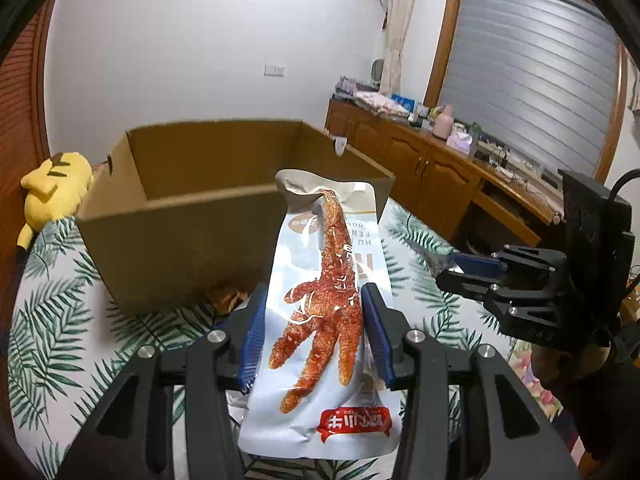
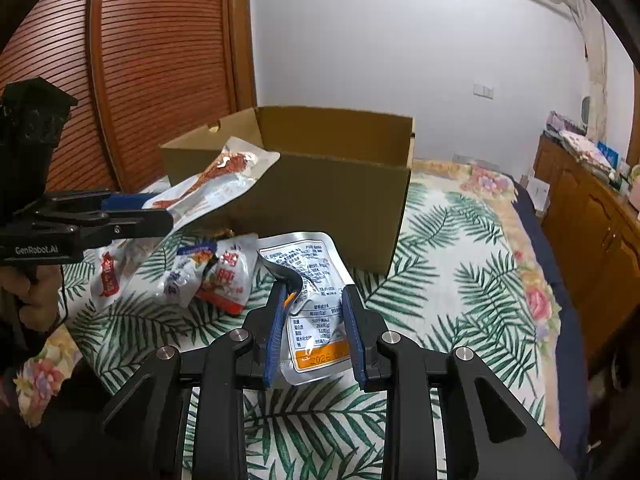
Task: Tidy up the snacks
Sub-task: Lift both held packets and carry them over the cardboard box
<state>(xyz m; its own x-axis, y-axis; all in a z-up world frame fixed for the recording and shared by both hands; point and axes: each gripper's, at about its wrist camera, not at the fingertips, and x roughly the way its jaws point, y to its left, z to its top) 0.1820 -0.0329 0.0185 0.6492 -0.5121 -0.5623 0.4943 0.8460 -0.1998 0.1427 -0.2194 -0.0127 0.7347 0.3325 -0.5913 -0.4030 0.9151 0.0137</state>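
The left tongs (image 1: pixel 314 336) are clenched on a long chicken-foot pack (image 1: pixel 324 320), held clear of the bed (image 1: pixel 52 300) with its far end pointing to 12 o'clock, toward the open cardboard box (image 1: pixel 180 240); from the right wrist view the pack hangs at 10 o'clock, its tip just over the box's near corner. The right tongs (image 2: pixel 314 330) grasp a silver pouch (image 2: pixel 312 312), printed back facing up, its far part seeming to lie on the leaf-print bedcover in front of the box. More packets (image 2: pixel 212 276) lie on the bed at 10 o'clock of the pouch, near the box's front wall. Both packs look light, soft and glossy, so they will likely bend and droop beyond the pads, and the film may slip. The sealed flat edges look like the surest hold; squeezing the bulging middle could crush the contents. The long pack, gripped about a third of the way up, should sag little. The box looks empty from here, though its floor is hidden.
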